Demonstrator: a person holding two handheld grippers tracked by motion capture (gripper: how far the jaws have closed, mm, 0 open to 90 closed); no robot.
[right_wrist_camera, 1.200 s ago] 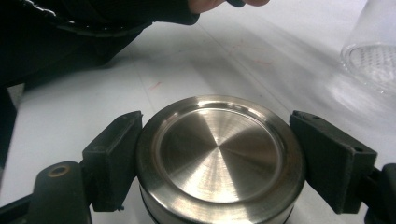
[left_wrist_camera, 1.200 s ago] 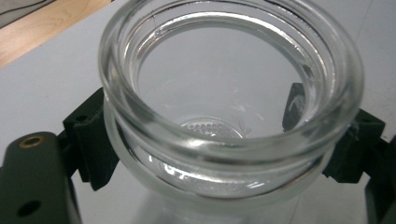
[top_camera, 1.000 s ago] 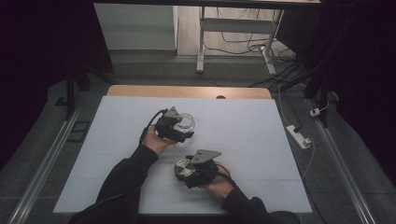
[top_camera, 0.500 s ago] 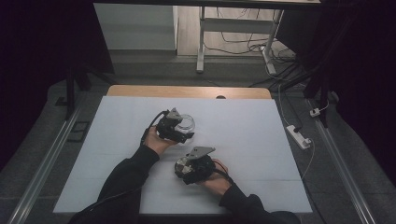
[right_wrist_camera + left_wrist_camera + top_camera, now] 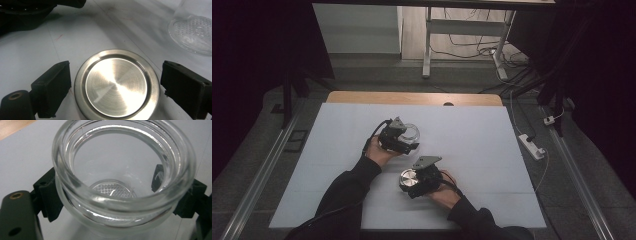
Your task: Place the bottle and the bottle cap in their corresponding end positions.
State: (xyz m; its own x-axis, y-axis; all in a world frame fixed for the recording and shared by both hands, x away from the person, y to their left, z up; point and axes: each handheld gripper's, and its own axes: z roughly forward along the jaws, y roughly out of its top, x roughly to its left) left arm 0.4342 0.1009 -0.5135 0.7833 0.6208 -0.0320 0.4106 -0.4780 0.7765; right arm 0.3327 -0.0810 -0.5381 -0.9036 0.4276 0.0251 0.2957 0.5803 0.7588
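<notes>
At the left of the white worktop (image 5: 337,150), the left gripper (image 5: 120,192) pinches an empty glass jar (image 5: 120,170) below its rim, upright. Nearer and to the right, the right gripper (image 5: 115,87) is spread either side of a round metal lid (image 5: 116,86) lying flat, jaws just clear of its edge. The step looks like picking up the lid; next calls for squeezing onto its rim, then carrying it to the jar.

no readable text or labels anywhere

Clear glass, silver steel
Jar (image 5: 120,182) between black jaws: clear, dotted base; lid (image 5: 116,85) brushed silver (concentric rings) on white table (image 5: 472,130).
</notes>
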